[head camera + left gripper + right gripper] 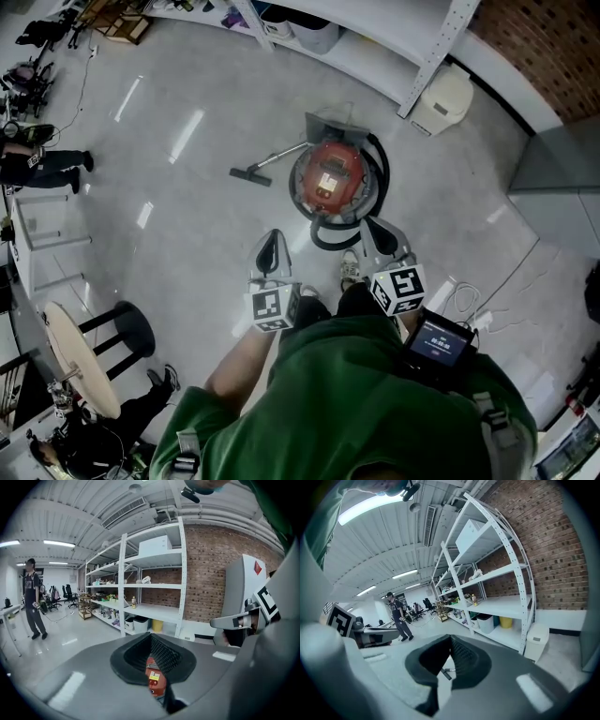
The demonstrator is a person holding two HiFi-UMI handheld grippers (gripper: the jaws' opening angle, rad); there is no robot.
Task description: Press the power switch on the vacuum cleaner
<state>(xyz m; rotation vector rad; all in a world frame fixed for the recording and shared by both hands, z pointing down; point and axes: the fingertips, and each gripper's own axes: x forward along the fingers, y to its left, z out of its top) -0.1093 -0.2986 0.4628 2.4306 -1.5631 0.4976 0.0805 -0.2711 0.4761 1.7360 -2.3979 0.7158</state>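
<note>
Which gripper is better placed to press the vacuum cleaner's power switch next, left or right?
Probably left. The left gripper looks straight at the red vacuum cleaner past its shut jaws. The right gripper faces the floor nozzle instead.

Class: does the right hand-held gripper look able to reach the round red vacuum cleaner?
Probably yes: only the coiled black hose lies between the right hand-held gripper and the round red vacuum cleaner.

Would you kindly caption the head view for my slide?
Left gripper and right gripper poised short of the red vacuum cleaner.
</note>
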